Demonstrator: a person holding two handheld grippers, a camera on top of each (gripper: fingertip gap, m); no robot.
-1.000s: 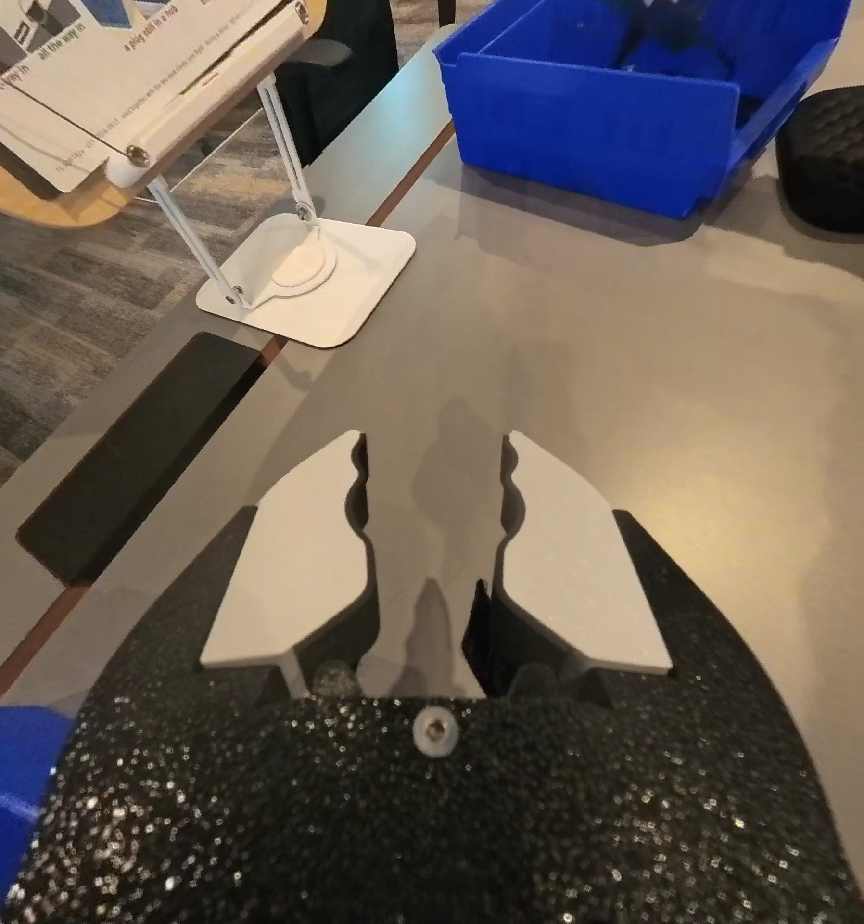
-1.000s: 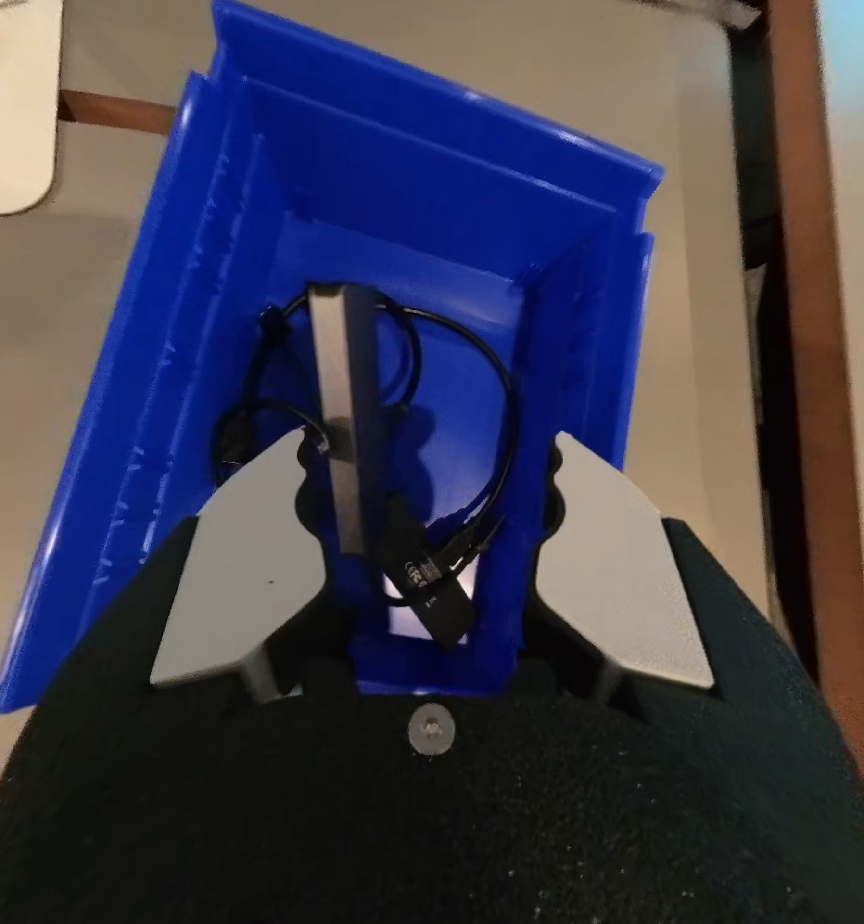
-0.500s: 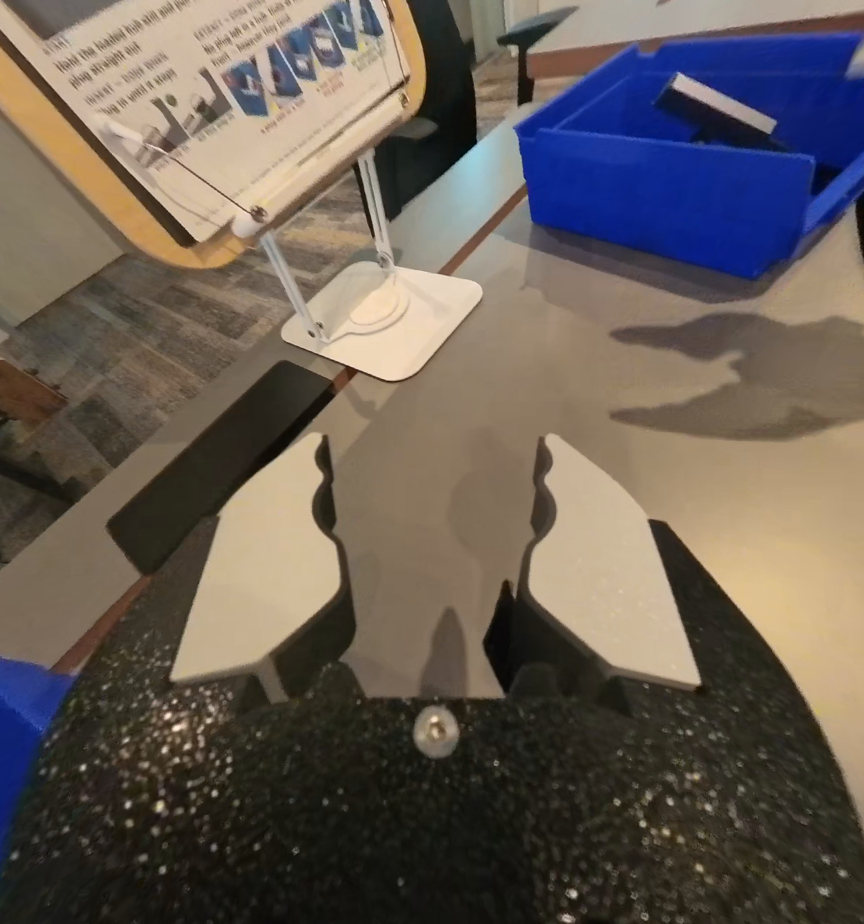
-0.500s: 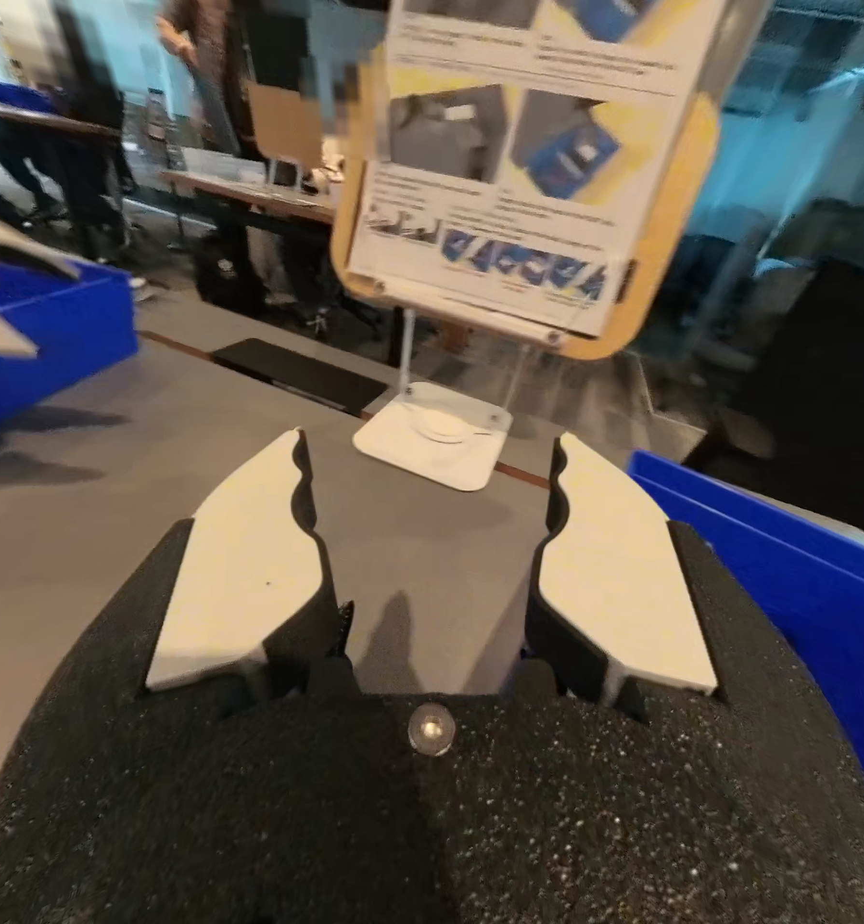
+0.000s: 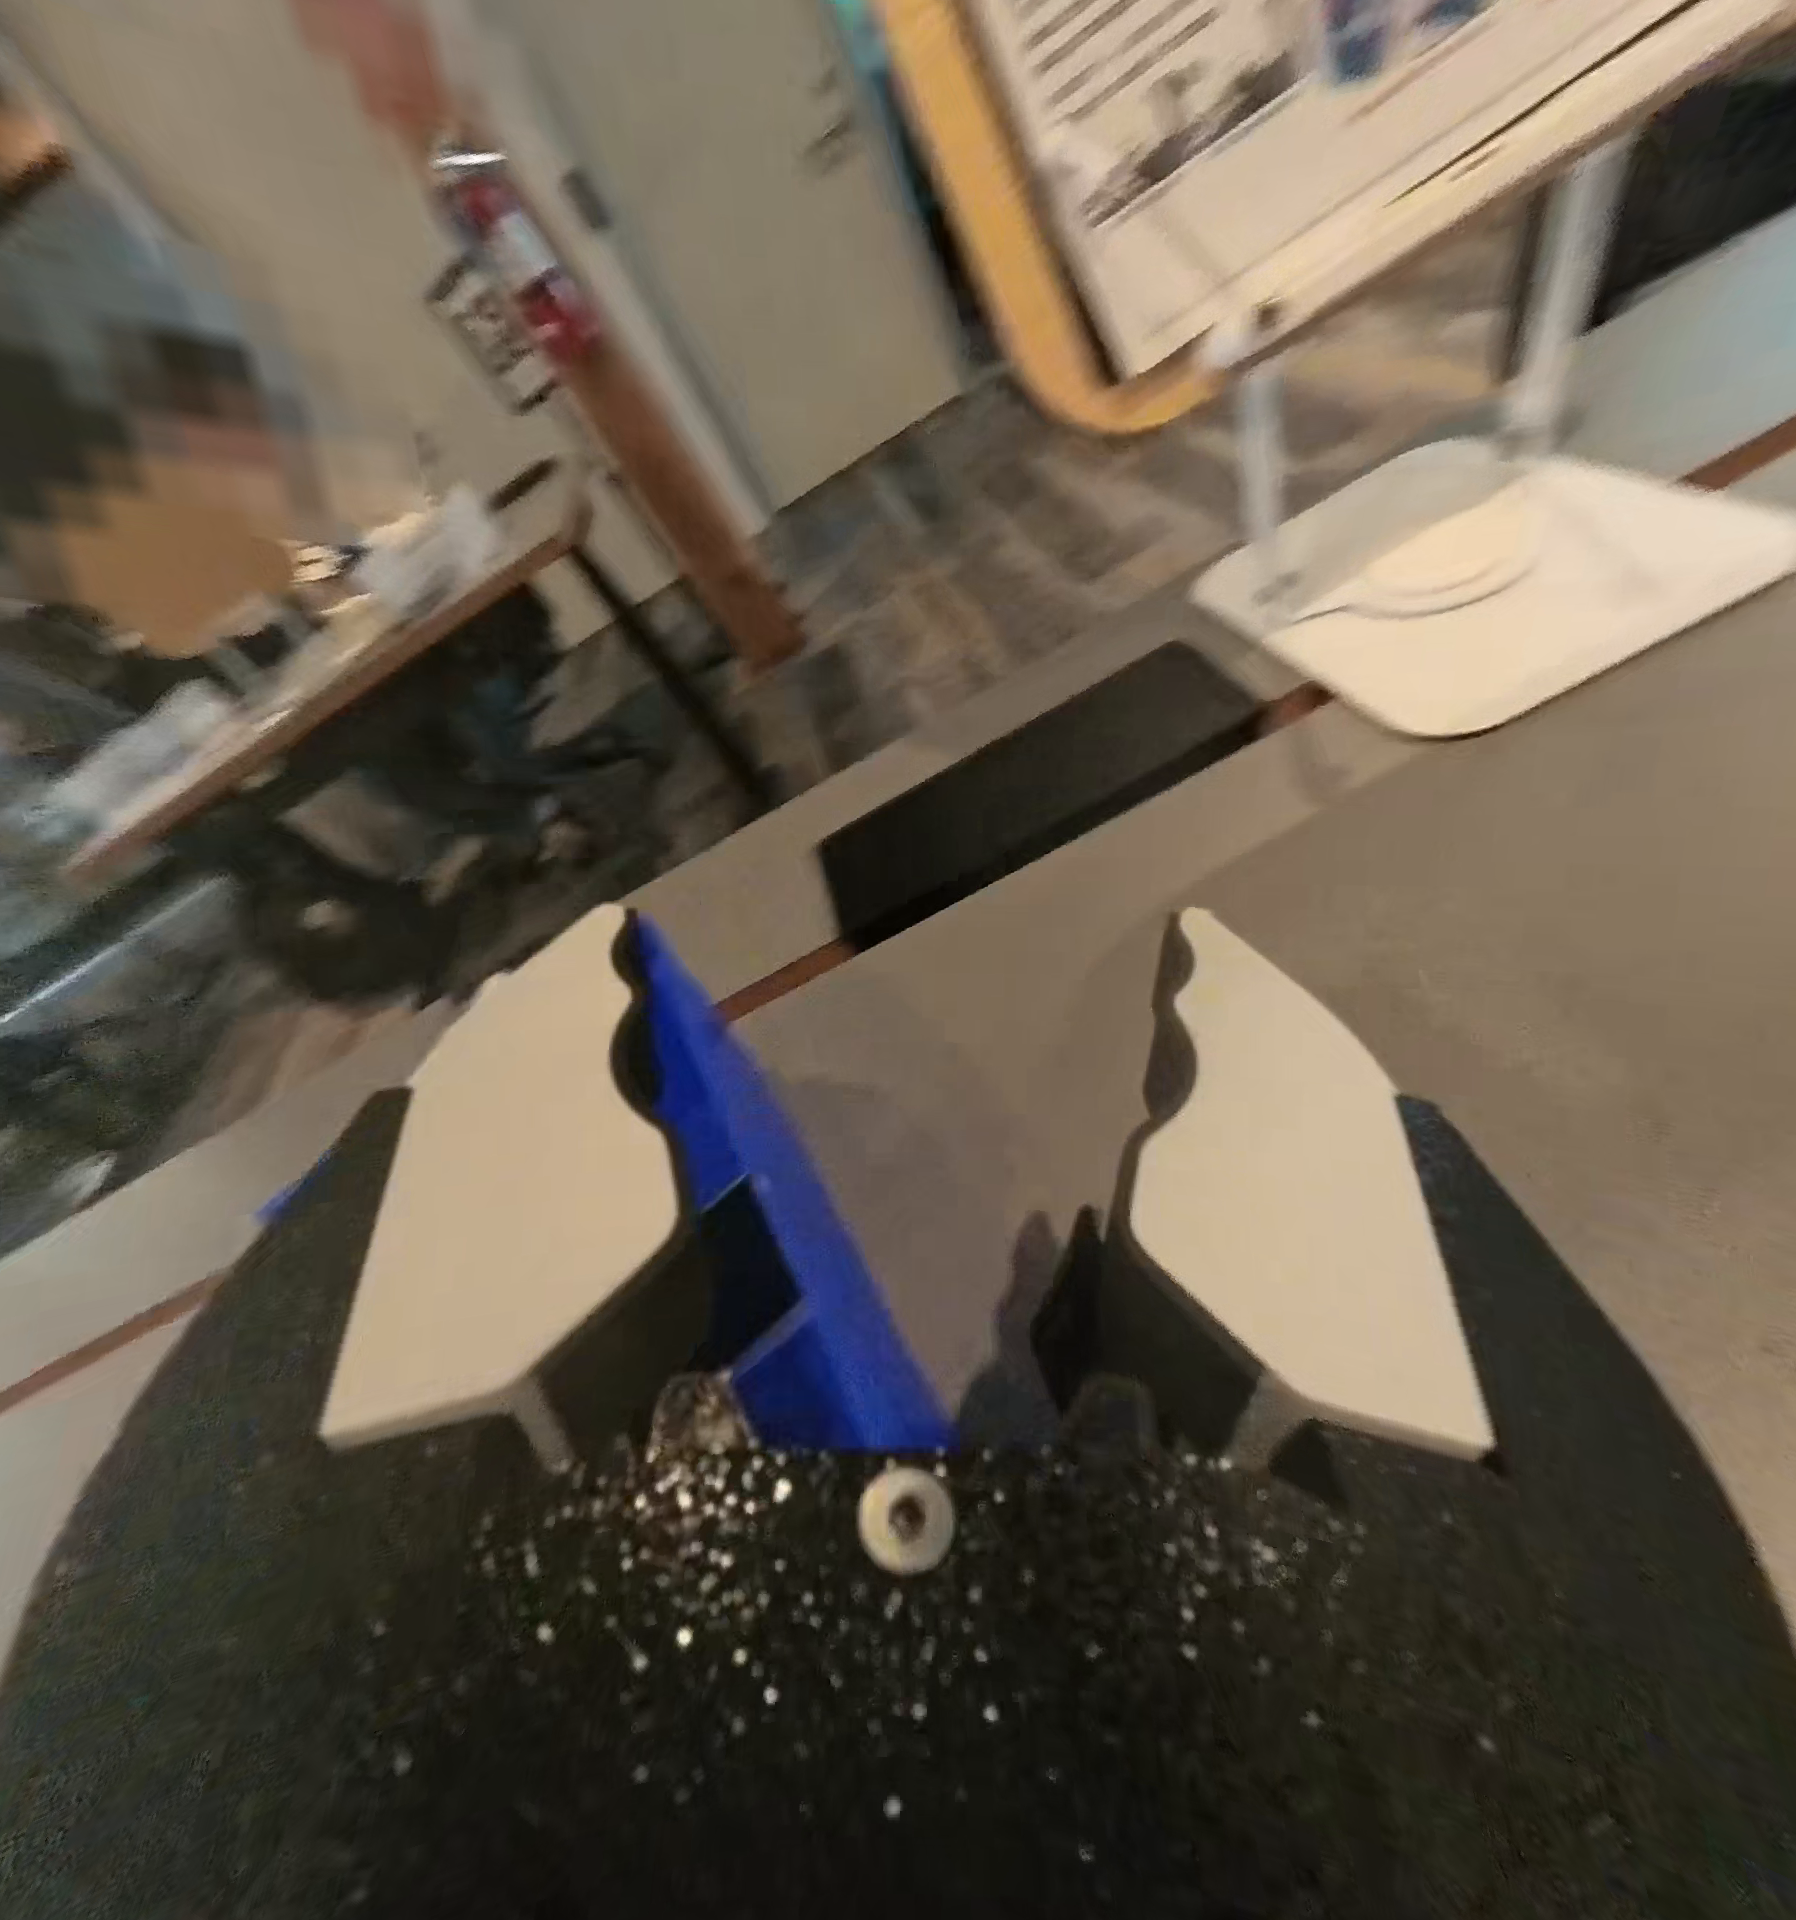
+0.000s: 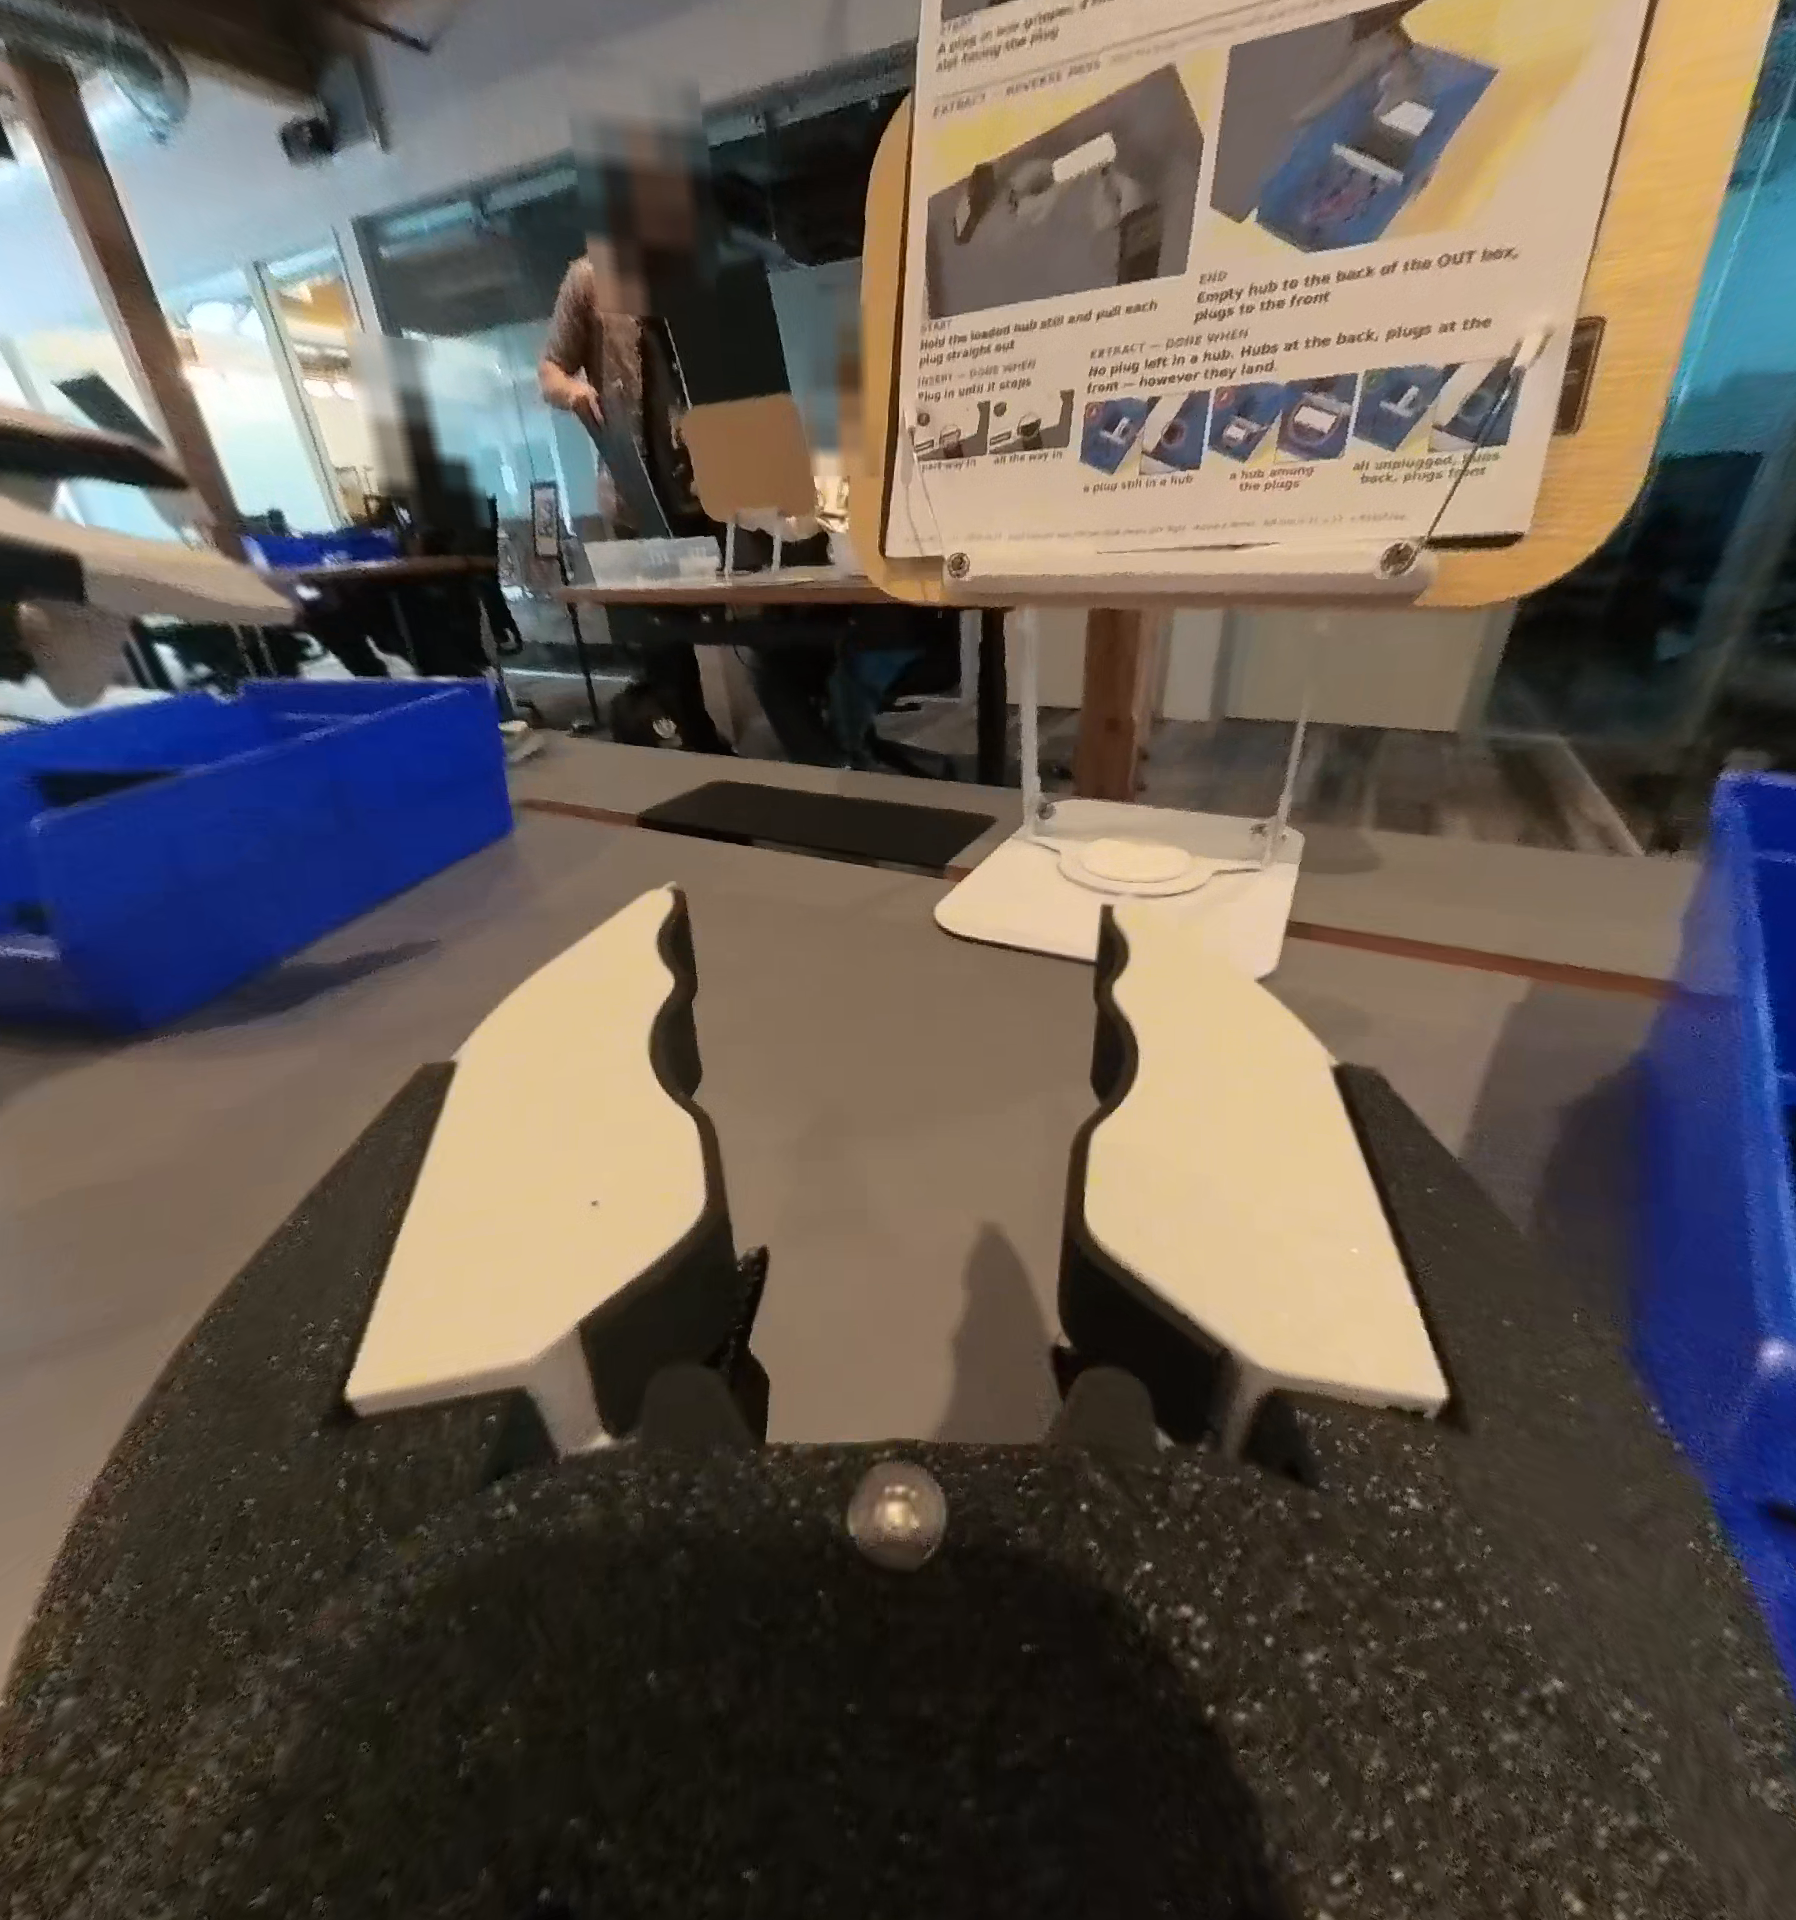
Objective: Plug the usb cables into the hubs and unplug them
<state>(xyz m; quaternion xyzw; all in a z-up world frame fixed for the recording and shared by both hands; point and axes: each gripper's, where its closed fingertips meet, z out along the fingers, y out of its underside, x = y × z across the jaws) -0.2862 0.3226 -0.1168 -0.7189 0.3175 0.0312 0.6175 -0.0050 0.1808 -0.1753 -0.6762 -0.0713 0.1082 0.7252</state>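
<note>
While both wrist views sit low over the desk, here is what shows:

table (image 6: 873, 1091): grey top under both grippers, brown seam running across it ahead of the fingers; bare between the right gripper's fingers.
left bin (image 6: 250, 821): blue, ahead-left of the right gripper, well apart from it. In the left wrist view a blue bin wall (image 5: 769, 1226) shows between the left gripper's fingers, close against the left finger; touching or not, cannot tell.
right bin (image 6: 1767, 1143): blue, just off the right gripper's right finger, cut by the frame edge; dark contents inside, too blurred to identify.
instruction board (image 6: 1216, 270): printed sheet on a yellow-edged panel, straight ahead of the right gripper and above it, on thin white legs.
stand base (image 6: 1122, 883): white plate on the table, just past the right fingertip; ahead-right of the left gripper (image 5: 1517, 582).
black pad (image 6: 821, 826): flat strip at the table's far edge, ahead of both grippers.
left gripper (image 5: 904, 925): fingers spread, holding nothing; view motion-blurred.
right gripper (image 6: 889, 904): fingers spread, nothing between them.
usb cables / hubs: cannot make them out in either view.
background: person standing at a far desk.
</note>
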